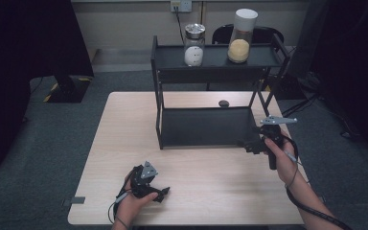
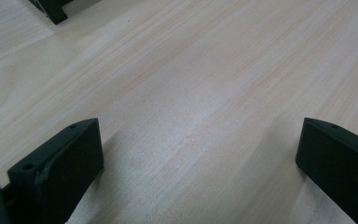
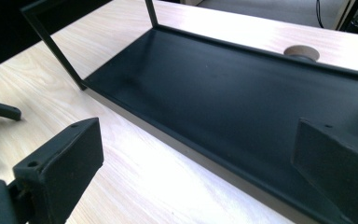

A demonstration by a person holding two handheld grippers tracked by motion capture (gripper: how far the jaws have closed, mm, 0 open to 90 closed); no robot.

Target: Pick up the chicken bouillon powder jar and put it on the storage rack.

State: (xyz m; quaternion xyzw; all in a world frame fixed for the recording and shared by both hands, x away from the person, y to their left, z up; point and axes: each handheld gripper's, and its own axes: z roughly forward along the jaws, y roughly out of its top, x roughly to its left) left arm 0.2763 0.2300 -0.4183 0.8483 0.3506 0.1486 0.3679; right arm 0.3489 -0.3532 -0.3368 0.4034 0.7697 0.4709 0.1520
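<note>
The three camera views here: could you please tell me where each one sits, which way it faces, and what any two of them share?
High view: above the person's side, looking forward and down on the table, black rack and both hands' grippers.
Left gripper view: on the left gripper, aimed low across bare tabletop; jaws wide apart.
Right gripper view: on the right gripper, facing the rack's lower shelf; jaws wide apart.
Shared: high and right gripper views both show that shelf.

A light wooden table (image 1: 124, 143) stands on grey carpet (image 1: 52, 139), with a pale wall (image 1: 124, 24) behind carrying 1 white socket (image 1: 180, 5), and dark shapes flanking both sides.
</note>
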